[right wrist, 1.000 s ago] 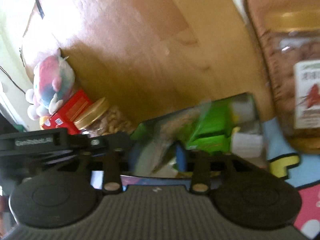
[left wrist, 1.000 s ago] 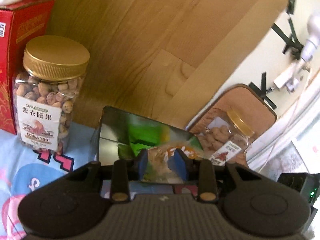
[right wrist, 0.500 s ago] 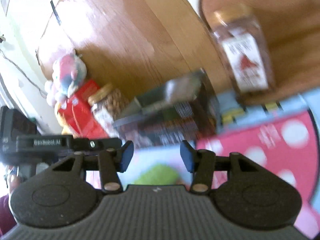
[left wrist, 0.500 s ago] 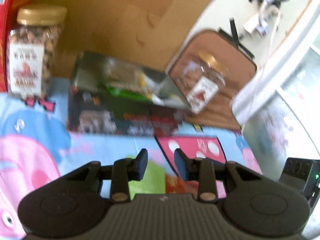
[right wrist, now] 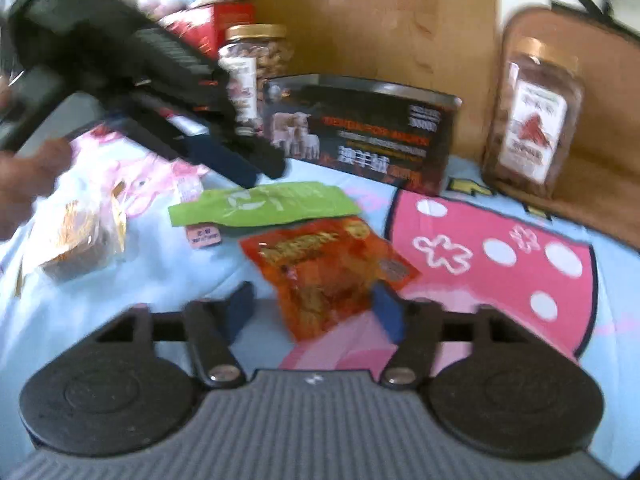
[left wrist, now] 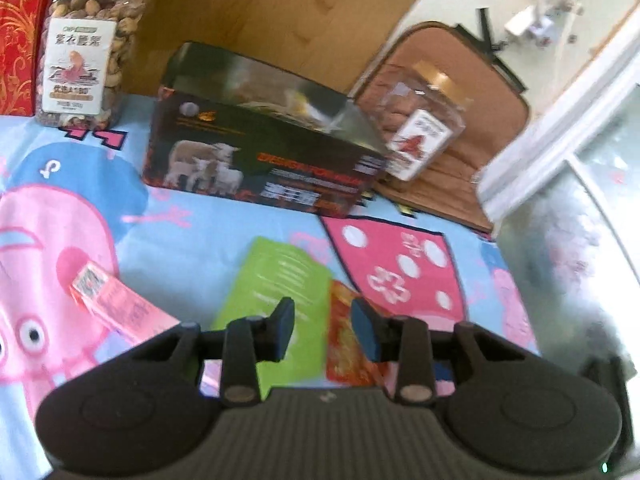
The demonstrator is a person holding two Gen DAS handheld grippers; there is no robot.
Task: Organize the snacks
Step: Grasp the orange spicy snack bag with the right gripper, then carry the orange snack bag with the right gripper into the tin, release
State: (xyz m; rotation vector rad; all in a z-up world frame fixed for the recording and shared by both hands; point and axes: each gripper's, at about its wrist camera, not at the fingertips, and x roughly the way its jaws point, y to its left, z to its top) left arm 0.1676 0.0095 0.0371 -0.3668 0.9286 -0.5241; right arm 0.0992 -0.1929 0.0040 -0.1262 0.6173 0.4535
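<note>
The orange snack packet [right wrist: 332,272] lies flat on the cartoon-print cloth [right wrist: 500,264], just beside the green packet [right wrist: 264,204]. My right claw [right wrist: 316,308] frames its near end, jaws closing, pads not yet pressing. My left claw [left wrist: 324,330] hangs over both packets, jaws inching apart, gripping nothing. Behind stands the open black box [left wrist: 256,160], a nut jar [left wrist: 86,46] on either side.

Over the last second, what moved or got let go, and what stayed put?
Both grippers drew back from the open black box, where their jaws were over the packets inside, toward the loose packets on the cartoon sheet. The left gripper now hovers over the green packet, empty. The right gripper frames the orange packet, its jaws closing but not yet gripping. Box and both nut jars stayed.
</note>
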